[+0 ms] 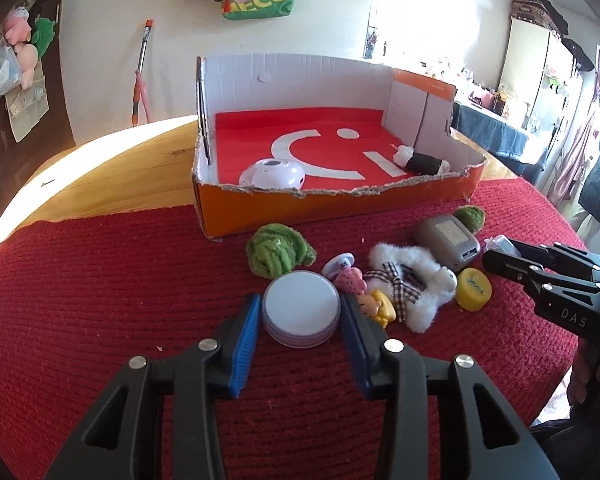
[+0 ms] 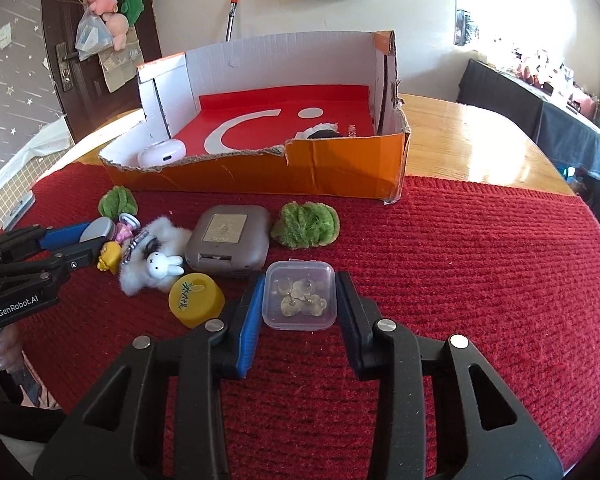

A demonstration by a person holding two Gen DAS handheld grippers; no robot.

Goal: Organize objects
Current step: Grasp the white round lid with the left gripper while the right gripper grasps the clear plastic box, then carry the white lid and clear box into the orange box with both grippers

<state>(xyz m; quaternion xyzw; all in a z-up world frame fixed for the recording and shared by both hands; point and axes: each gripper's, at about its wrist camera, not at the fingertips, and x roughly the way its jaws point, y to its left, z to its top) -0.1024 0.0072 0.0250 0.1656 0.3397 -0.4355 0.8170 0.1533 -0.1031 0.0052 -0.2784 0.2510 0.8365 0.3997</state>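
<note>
My left gripper (image 1: 300, 312) has its jaws spread wide around a round white tin (image 1: 301, 307) that sits on the red knitted mat (image 1: 100, 280); both blue pads look to be at the tin's sides, but I cannot tell whether they press it. My right gripper (image 2: 299, 300) is likewise wide open around a small clear plastic box (image 2: 299, 300) holding pale trinkets, one pad just beside each side wall with a sliver of gap.

The orange cardboard box (image 1: 340, 204) stands at the mat's far edge, partly on the wooden table (image 1: 112, 160). Its near wall is torn low. Inside, on a red liner, I count two things: a white rounded gadget (image 1: 271, 174) in the near left corner and a black-and-white roll (image 1: 420, 162) by the right wall.

Loose on the mat between my grippers and the box I count:
- two green fuzzy balls (image 2: 306, 224), one on each side of the pile;
- one grey rounded case (image 2: 228, 240);
- one yellow cap (image 2: 196, 299), just beside the right gripper;
- one white fluffy plush with a small rabbit figure (image 2: 160, 266);
- one small yellow-haired figure (image 1: 380, 304), touching the left gripper's right finger;
- one pink dotted piece (image 1: 350, 280) and a small white disc (image 1: 338, 265) behind the tin.
</note>
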